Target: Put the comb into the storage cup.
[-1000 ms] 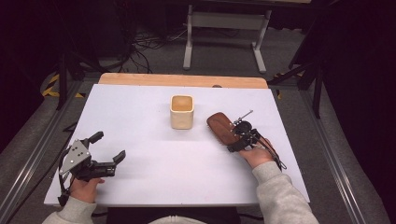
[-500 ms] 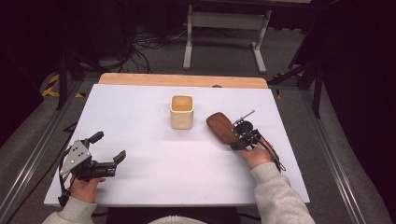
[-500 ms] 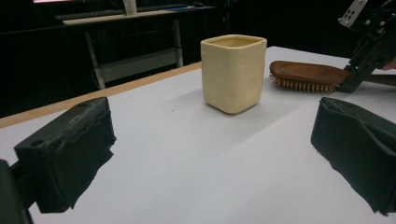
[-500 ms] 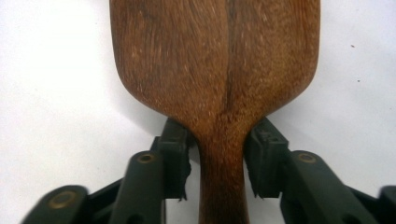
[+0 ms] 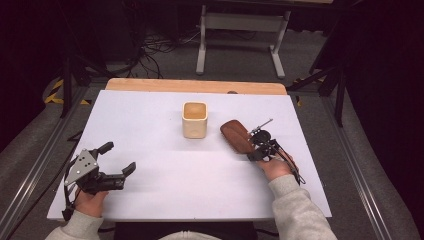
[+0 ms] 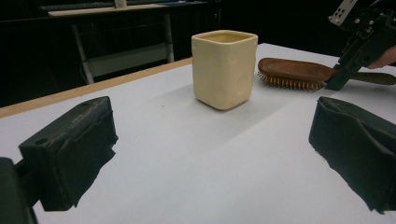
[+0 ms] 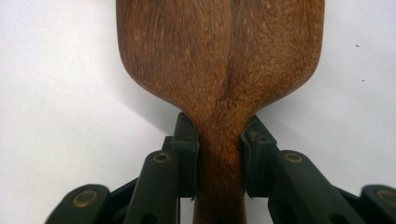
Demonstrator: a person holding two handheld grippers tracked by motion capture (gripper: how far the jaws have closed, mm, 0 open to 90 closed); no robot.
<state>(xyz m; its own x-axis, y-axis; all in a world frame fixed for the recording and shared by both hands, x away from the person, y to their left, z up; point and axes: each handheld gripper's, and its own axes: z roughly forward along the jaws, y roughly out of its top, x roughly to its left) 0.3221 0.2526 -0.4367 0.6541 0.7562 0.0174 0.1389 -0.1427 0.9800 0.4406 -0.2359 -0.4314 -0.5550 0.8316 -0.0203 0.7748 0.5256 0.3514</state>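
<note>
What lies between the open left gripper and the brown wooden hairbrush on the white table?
The cream square cup stands between the left gripper and the wooden hairbrush, a little aside, as the left gripper view shows.

Open tabletop (image 5: 165, 175) is left between the two grippers. The middle is blocked by the cream cup (image 5: 194, 119); passage just right of it is narrowed by the wooden hairbrush (image 5: 237, 136), lying bristles down.
</note>
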